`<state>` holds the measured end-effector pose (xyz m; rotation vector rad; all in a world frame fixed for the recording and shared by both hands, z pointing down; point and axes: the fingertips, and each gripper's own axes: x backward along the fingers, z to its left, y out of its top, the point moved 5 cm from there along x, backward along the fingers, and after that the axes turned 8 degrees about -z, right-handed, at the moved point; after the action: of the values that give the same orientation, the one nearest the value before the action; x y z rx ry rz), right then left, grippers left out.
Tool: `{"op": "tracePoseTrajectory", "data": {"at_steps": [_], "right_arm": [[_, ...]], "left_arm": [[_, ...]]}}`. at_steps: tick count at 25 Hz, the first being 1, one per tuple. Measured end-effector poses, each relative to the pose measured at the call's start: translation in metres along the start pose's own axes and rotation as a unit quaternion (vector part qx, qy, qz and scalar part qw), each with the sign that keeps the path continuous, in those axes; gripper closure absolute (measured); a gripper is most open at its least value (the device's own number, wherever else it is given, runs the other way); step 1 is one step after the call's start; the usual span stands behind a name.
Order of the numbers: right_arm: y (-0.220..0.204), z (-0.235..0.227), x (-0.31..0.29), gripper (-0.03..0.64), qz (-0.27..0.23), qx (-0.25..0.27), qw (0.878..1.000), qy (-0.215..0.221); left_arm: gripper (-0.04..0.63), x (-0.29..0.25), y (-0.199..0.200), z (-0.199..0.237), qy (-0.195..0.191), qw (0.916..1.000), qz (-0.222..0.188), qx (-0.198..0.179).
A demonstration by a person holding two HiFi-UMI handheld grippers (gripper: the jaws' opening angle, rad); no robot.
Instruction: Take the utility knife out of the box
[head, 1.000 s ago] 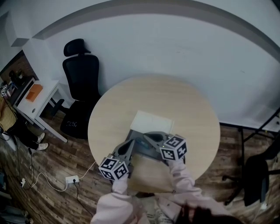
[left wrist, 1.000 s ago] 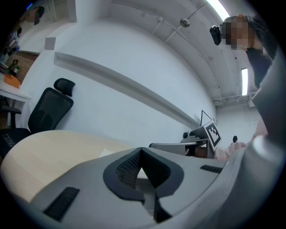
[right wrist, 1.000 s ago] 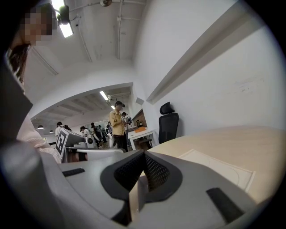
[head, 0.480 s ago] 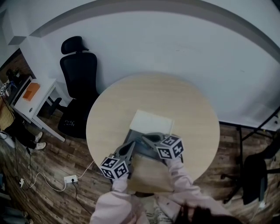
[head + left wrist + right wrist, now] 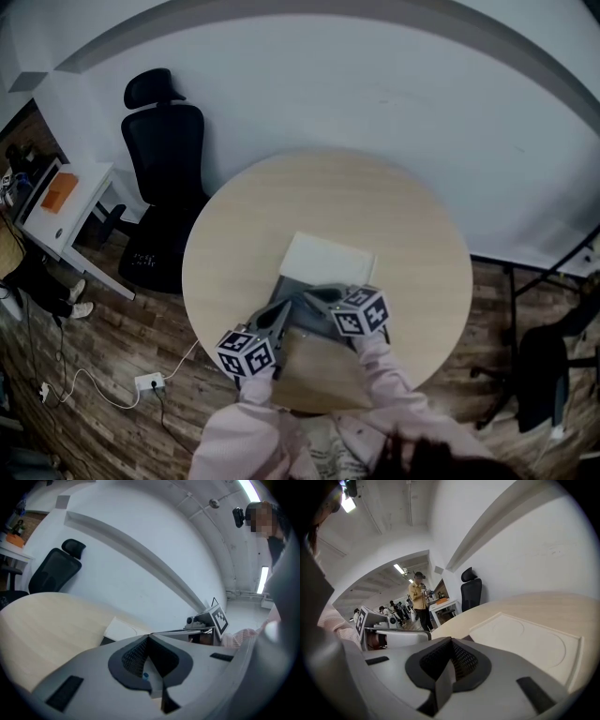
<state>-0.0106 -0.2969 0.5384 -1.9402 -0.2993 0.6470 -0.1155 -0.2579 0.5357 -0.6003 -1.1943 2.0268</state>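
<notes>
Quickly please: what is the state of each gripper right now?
The left gripper: jaws closed, holding nothing.
The right gripper: jaws closed, holding nothing.

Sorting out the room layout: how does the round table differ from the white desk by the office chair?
The table is round and pale wood; the desk is rectangular and white. The table bears a flat white box; the desk bears an orange thing. Both stand on the wooden floor.

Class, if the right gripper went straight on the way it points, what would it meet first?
Probably the near corner of the flat white box on the round pale wooden table; the right gripper aims just beside it, so the table may come first.
</notes>
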Motion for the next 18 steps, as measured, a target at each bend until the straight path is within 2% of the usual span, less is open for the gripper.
{"op": "tracePoseTrajectory", "data": {"at_steps": [9, 18], "right_arm": [[-0.018, -0.012, -0.014, 0.627, 0.053, 0.003, 0.999, -0.006], [-0.042, -0.023, -0.018, 0.627, 0.115, 0.029, 0.993, -0.018]], "left_arm": [[0.597, -0.003, -0.015, 0.008, -0.002, 0.9995, 0.02, 0.024], [0.597, -0.005, -0.028, 0.007, -0.006, 0.9984, 0.034, 0.044]]}}
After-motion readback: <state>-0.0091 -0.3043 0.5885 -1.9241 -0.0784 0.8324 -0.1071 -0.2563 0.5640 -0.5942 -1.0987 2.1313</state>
